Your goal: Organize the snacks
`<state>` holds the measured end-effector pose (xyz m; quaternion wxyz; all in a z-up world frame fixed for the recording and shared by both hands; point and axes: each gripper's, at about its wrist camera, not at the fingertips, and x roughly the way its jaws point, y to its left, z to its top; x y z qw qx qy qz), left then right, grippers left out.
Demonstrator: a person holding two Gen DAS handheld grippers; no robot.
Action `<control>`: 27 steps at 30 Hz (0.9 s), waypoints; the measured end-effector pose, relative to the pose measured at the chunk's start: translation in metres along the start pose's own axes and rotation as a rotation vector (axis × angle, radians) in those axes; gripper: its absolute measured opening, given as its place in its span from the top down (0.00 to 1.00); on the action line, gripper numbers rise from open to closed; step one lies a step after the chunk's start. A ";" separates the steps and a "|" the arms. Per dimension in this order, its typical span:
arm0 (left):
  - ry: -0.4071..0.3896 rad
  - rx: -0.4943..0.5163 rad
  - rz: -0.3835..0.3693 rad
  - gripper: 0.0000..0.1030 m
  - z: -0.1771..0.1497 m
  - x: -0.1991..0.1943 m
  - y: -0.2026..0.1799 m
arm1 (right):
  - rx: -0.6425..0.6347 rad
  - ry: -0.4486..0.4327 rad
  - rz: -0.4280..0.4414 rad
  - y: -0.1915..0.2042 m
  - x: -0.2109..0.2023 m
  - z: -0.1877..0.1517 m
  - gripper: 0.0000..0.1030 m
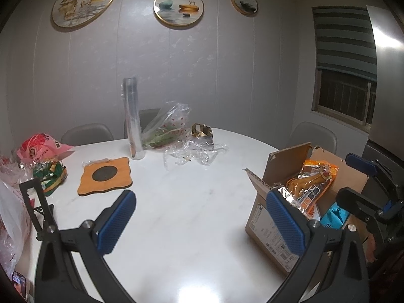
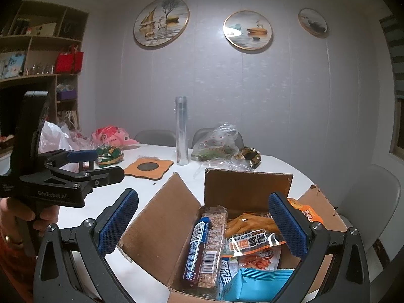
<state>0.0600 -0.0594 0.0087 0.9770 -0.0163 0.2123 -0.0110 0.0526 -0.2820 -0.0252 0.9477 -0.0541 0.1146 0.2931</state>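
The left claw (image 1: 202, 223) is hovering over the white bench (image 1: 181, 197), its blue pads spread wide and gripping nothing. The right claw (image 2: 203, 223) is hanging released above the open cardboard box (image 2: 161, 227) — snacks are lying inside: an orange packet (image 2: 255, 238), a grain bar (image 2: 213, 237), a dark blue bar (image 2: 195, 250) and a light blue pack (image 2: 252, 282). A green snack bag (image 1: 51, 175) is sitting well apart at the bench's far left, near a wooden coaster (image 1: 106, 175).
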 end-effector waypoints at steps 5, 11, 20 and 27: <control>0.002 0.000 0.000 0.01 0.000 0.000 0.001 | -0.001 0.000 -0.003 0.000 0.000 0.000 0.00; 0.003 0.002 -0.001 0.01 0.000 -0.001 0.002 | -0.005 0.001 -0.017 0.002 -0.002 0.001 0.00; 0.002 0.009 -0.005 0.01 -0.001 -0.001 0.000 | 0.000 -0.005 -0.022 0.004 -0.004 0.004 0.00; 0.002 0.011 -0.003 0.01 0.001 -0.002 -0.001 | 0.002 -0.006 -0.022 0.004 -0.005 0.004 0.00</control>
